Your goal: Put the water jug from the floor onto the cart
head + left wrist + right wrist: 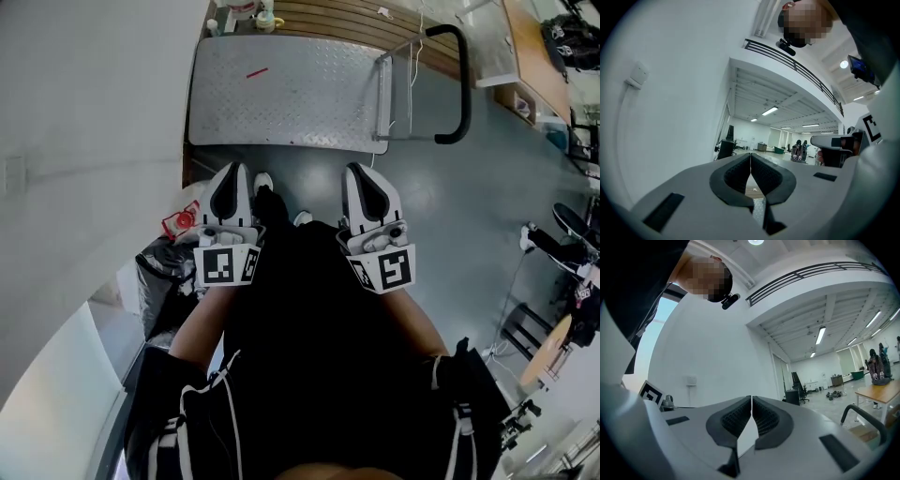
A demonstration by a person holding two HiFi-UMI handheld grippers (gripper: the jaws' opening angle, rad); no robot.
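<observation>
The cart (pixel 281 103) is a flat diamond-plate metal platform on the grey floor straight ahead, with a black loop handle (pixel 459 84) at its right end. That handle also shows low on the right in the right gripper view (pixel 862 413). No water jug shows plainly in any view. My left gripper (pixel 234 169) and right gripper (pixel 357 169) are held side by side close to the person's body, short of the cart's near edge. Both point level. The left gripper (pixel 750 155) and the right gripper (pixel 751 399) each have their jaws shut with nothing between them.
A white wall runs along the left. A black bag with a red-and-white packet (pixel 173 246) sits by the left gripper. Small bottles (pixel 253 13) stand on wooden slats (pixel 337 21) beyond the cart. Desks, cables (pixel 511 291) and stands crowd the right side.
</observation>
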